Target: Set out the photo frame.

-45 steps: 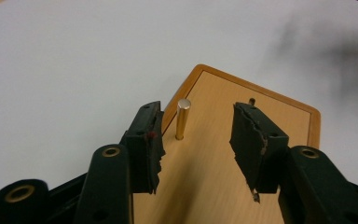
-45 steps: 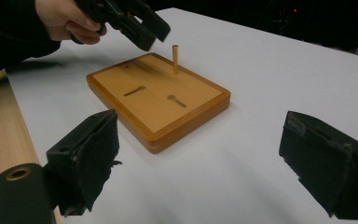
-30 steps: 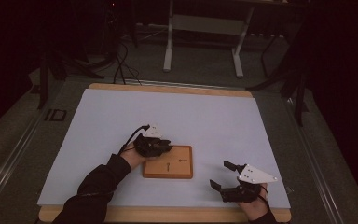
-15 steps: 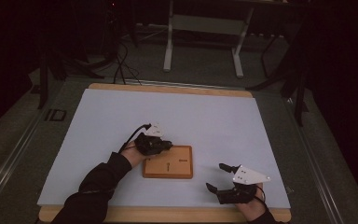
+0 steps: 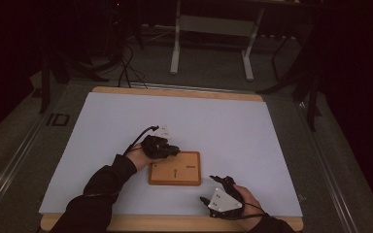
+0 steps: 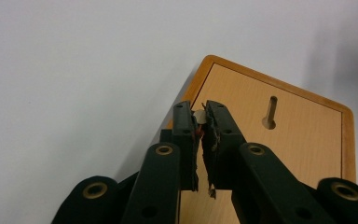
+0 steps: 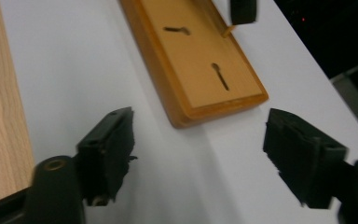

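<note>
This looks like a lab or test room set up for recording, not a home or a shop. The surface [image 5: 126,92] is a pale wooden board covered almost wholly by a plain white sheet [image 5: 223,126], a bare staged work area. It stands on a dull grey floor [image 5: 209,73] in a dim room whose edges fall into darkness. Behind the surface stands the white metal frame of a stand [image 5: 213,29], with two legs and a crossbar. Dark cables [image 5: 126,68] trail across the floor to the left, beside black stand legs [image 5: 53,68]. A metal rail [image 5: 9,160] runs along the floor at the left.
</note>
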Action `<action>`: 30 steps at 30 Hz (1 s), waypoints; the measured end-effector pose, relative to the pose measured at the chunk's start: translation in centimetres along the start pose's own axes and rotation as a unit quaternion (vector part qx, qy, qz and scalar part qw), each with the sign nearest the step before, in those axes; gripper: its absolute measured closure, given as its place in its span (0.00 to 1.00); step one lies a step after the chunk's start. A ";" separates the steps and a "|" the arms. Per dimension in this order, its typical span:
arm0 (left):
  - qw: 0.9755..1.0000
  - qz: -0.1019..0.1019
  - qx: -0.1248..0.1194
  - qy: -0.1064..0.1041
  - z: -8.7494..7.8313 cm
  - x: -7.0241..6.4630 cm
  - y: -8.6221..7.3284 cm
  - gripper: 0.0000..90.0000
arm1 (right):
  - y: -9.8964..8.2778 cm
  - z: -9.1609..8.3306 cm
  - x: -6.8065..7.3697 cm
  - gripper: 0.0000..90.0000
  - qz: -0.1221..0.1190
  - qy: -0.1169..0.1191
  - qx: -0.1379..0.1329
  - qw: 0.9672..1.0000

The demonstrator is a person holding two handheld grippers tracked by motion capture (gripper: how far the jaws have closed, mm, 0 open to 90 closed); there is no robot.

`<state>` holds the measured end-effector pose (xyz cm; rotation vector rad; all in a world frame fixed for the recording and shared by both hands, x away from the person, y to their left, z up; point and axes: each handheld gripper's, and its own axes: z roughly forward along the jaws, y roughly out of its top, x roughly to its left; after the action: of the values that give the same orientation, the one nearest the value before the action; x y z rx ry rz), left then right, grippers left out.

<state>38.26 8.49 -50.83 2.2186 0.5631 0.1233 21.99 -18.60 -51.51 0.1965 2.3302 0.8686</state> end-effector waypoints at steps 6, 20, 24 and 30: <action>1.000 -0.016 0.002 -0.016 0.0 0.6 0.1 0.93 | 0.8 1.1 1.4 0.36 -0.084 -0.032 0.030 0.995; 0.998 -0.041 0.008 -0.041 0.2 1.7 0.5 0.93 | 0.8 4.3 3.2 0.47 -0.267 -0.110 0.055 0.956; 0.998 -0.043 0.008 -0.045 0.2 1.8 0.4 0.93 | 0.8 5.2 3.4 0.49 -0.286 -0.127 0.060 0.948; 0.998 -0.040 0.011 -0.046 0.2 1.9 0.5 0.93 | 0.4 6.3 3.9 0.59 -0.327 -0.165 0.062 0.928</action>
<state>40.16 8.84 -50.77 2.2083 0.6034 -0.0260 22.78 -13.54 -56.88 -0.3474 1.9315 0.3214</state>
